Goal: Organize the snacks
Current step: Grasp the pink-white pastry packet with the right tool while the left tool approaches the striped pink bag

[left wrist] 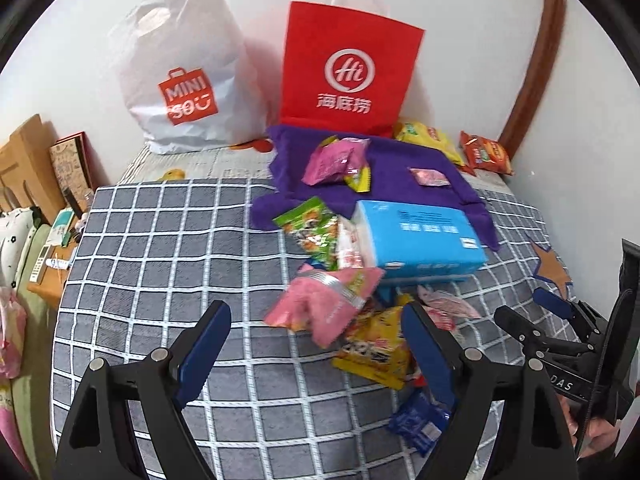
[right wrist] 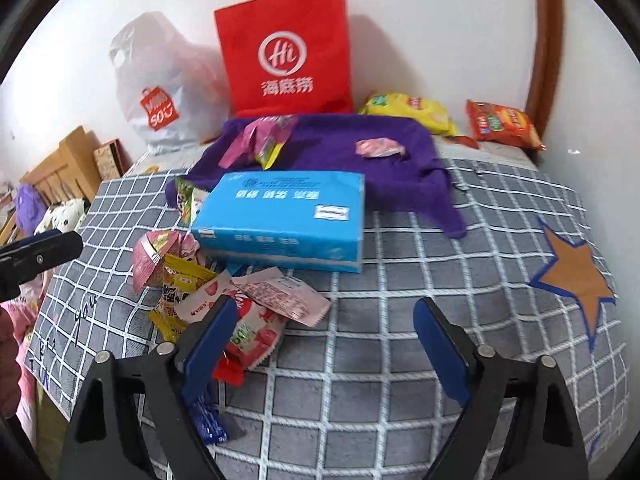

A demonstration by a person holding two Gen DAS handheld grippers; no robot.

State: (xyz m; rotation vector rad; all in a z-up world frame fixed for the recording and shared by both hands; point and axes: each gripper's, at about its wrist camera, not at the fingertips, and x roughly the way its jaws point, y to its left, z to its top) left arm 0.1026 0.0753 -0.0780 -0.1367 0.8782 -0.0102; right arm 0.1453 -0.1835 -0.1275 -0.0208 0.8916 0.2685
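Observation:
A heap of snack packets lies on a grey checked bedspread (left wrist: 160,248). In it are a pink packet (left wrist: 320,304), a yellow one (left wrist: 376,344), a green one (left wrist: 312,228) and a blue one (left wrist: 420,420). My left gripper (left wrist: 316,312) hangs open just above the pink packet, its pads clear of it. My right gripper (right wrist: 325,306) is open over bare bedspread. Its left finger (right wrist: 212,332) stands in front of a red strawberry packet (right wrist: 256,328). A blue tissue pack (right wrist: 280,220) lies behind the heap. More packets rest on a purple cloth (right wrist: 340,148).
A red paper bag (left wrist: 348,68) and a white plastic bag (left wrist: 180,72) stand against the back wall. A yellow chip bag (right wrist: 408,112) and an orange chip bag (right wrist: 502,124) lie at the back right. A cluttered bedside table (left wrist: 48,268) is on the left.

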